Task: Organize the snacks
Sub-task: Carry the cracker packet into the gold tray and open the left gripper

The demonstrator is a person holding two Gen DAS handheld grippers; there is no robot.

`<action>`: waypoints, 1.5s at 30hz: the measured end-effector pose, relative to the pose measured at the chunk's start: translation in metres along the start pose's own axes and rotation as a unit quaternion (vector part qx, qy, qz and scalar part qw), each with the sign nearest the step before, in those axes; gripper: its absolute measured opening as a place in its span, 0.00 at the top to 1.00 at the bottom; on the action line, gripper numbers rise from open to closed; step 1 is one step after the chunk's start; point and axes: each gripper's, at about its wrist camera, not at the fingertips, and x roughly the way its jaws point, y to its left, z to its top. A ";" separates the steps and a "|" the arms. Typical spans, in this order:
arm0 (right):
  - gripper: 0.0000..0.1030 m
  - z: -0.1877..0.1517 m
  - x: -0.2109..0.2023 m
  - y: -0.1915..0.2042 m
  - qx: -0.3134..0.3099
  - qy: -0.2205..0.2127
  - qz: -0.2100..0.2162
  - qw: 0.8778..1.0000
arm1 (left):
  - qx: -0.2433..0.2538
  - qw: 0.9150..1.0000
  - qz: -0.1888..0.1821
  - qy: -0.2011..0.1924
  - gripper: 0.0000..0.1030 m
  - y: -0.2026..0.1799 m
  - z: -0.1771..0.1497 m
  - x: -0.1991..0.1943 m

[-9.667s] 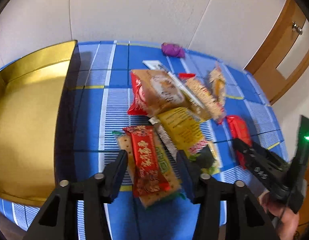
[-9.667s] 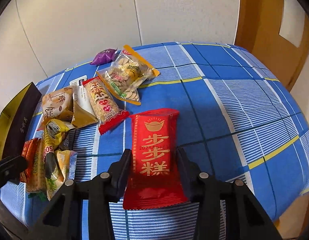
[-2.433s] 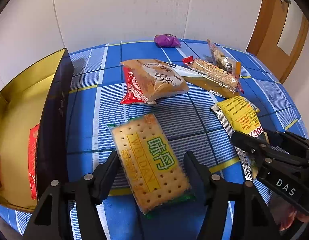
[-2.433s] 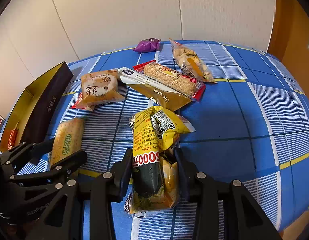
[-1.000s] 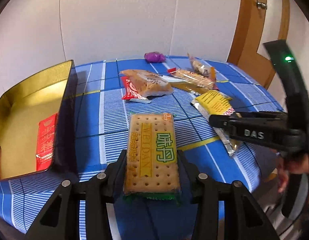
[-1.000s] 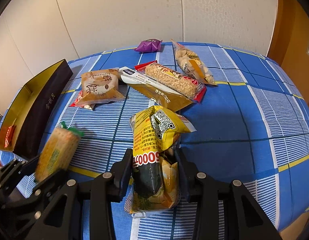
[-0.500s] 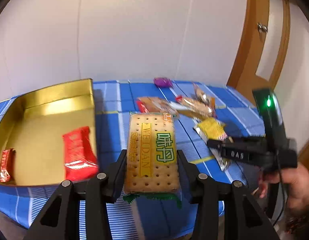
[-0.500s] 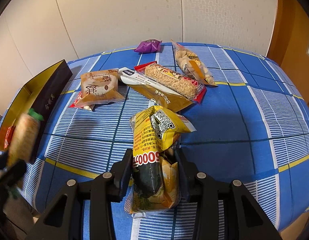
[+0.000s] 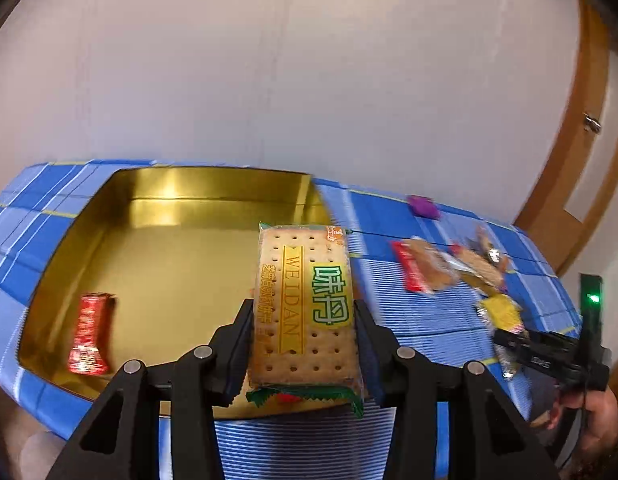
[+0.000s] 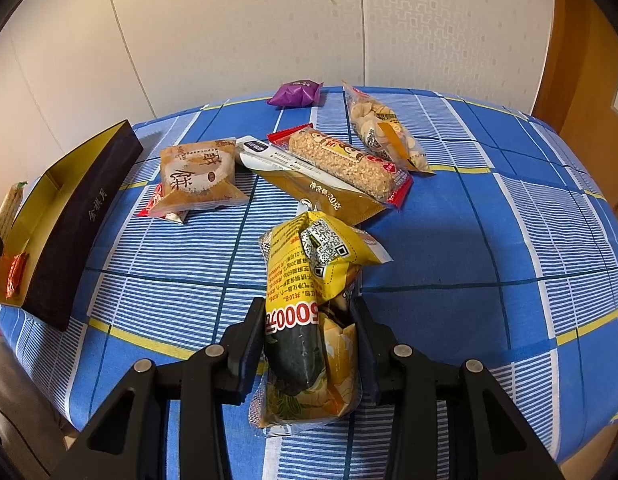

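- Step in hand, as I judge it: carrying one snack to the box. Left gripper (image 9: pixel 305 344) clamps a cracker pack (image 9: pixel 305 304) by its long edges, held in the air over the near right part of the gold box (image 9: pixel 181 216).
- Ahead-left of the left fingers, on the box floor: one red wrapped sweet (image 9: pixel 89 334). The space straight ahead of the fingertips is bare.
- Next move likely calls for lowering over that bare floor, then letting the jaws part; the pack is flat and stiff, so should land level.
- Right gripper (image 10: pixel 309 340) is closed on a yellow snack bag (image 10: pixel 309 320) that seems to rest on the blue checked tablecloth (image 10: pixel 489 240). Lifting it looks like the following step.
- Beyond the right fingertips: a tan sachet (image 10: pixel 329 196), a grain bar (image 10: pixel 341 164), a clear peanut bag (image 10: pixel 381 132).
- Textures: box inside glossy, mirror-like, with upright walls; cracker film clear, crimped green ends; yellow bag crumpled, soft, folded at the top.
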 end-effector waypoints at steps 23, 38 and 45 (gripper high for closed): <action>0.59 -0.003 0.001 0.007 -0.018 -0.005 -0.020 1.000 | -0.054 0.992 0.082 0.079 0.54 0.105 -0.009 0.039; 0.60 -0.006 -0.004 0.001 0.015 -0.013 0.016 1.000 | -0.014 0.992 0.119 0.036 0.53 0.103 -0.017 0.031; 0.62 -0.010 -0.009 0.012 0.015 -0.024 0.040 0.999 | -0.032 0.995 0.091 -0.005 0.53 0.105 -0.021 0.016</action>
